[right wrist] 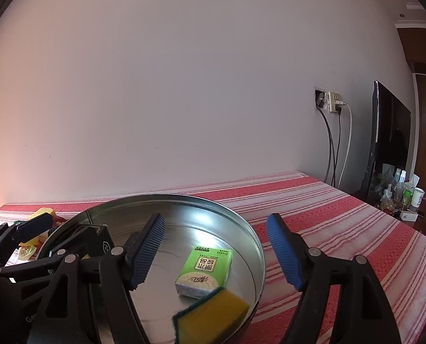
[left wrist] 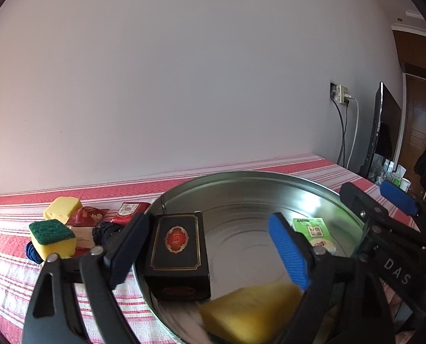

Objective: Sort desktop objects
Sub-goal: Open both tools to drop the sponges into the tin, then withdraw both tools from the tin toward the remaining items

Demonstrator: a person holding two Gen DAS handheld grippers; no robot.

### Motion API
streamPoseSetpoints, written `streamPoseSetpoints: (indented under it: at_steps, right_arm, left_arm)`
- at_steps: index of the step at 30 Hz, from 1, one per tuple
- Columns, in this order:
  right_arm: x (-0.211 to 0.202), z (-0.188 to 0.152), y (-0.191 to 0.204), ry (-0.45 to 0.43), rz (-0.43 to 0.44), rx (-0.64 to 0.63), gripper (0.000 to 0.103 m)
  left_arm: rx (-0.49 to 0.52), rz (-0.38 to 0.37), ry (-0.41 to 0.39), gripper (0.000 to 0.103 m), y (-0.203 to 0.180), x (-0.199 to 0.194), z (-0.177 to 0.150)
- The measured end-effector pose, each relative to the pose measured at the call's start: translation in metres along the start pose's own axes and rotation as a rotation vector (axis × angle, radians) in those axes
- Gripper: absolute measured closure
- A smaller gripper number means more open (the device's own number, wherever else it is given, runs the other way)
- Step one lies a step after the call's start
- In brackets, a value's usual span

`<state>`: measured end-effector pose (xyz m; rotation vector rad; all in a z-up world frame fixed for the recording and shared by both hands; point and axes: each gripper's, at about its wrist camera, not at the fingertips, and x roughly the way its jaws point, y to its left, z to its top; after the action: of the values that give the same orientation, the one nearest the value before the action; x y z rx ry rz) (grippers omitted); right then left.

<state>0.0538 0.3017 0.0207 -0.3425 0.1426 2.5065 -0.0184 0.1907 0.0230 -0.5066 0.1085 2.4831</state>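
Below spread right fingers (right wrist: 148, 252), sponge (right wrist: 213, 315)

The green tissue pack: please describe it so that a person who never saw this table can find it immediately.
Find the round metal tray on the red striped tablecloth. Inside it lies the green tissue pack, beside a yellow sponge. It is the only green and white box with printed characters; the other box in the tray, the black box, is dark with a red emblem.

Home room: striped tablecloth (right wrist: 341, 215), television (right wrist: 390, 140), wooden door (left wrist: 422, 132).
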Motion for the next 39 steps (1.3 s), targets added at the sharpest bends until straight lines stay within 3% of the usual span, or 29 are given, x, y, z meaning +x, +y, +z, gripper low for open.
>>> streamPoseSetpoints:
  at_steps: [1,5,22,32,39]
  right_arm:
    - [0.000,0.000,-0.001,0.000,-0.006,0.003,0.027]
    - [0.001,0.000,-0.003,0.004,-0.019,0.019,0.019]
    - [-0.001,0.000,-0.002,-0.012,-0.010,-0.002,0.019]
    - [-0.012,0.000,0.002,-0.069,0.058,-0.027,0.019]
    - [-0.028,-0.002,0.035,-0.110,0.216,-0.104,0.019]
  left_arm:
    - [-0.012,0.004,-0.004,0.001,0.002,-0.001,0.000]
    - [-0.012,-0.003,-0.028,0.001,0.004,-0.004,0.000]
    - [0.002,0.041,-0.034,0.001,0.010,-0.005,0.002]
    - [-0.023,0.170,-0.029,0.001,0.048,-0.003,0.010]
    - [-0.245,0.361,-0.015,0.001,0.144,-0.006,0.028]
